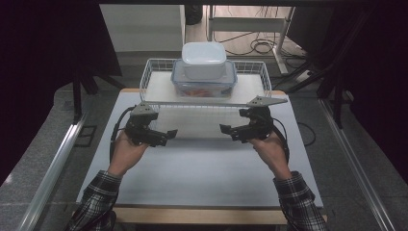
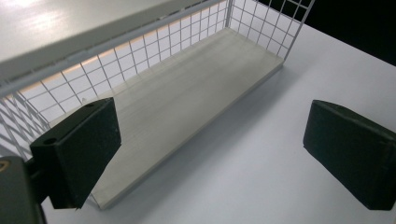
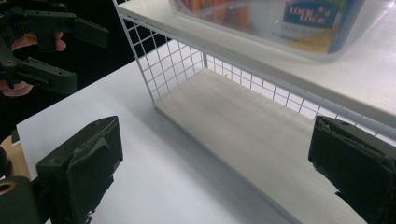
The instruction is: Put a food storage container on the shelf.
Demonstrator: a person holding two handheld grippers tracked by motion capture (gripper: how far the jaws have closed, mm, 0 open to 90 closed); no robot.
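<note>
Left gripper (image 1: 166, 136): held in the person's left hand (image 1: 126, 153) above the white table (image 1: 202, 168), jaws spread wide and empty, aimed toward the table's middle. In the left gripper view its jaws frame the lower wooden board (image 2: 187, 112) of the white wire rack (image 2: 140, 51), near but apart from it.

Centre: the wire rack (image 1: 159, 72) stands at the table's far edge. On its upper shelf sits a clear lidded food container (image 1: 204, 85) with orange contents; a white lidded tub (image 1: 203, 60) is stacked on top of it.

Right gripper (image 1: 230, 131): held in the right hand (image 1: 270, 148), jaws likewise wide apart and holding nothing, facing the left gripper, well short of the rack. The right gripper view shows the clear container (image 3: 280, 23) on the shelf above.
</note>
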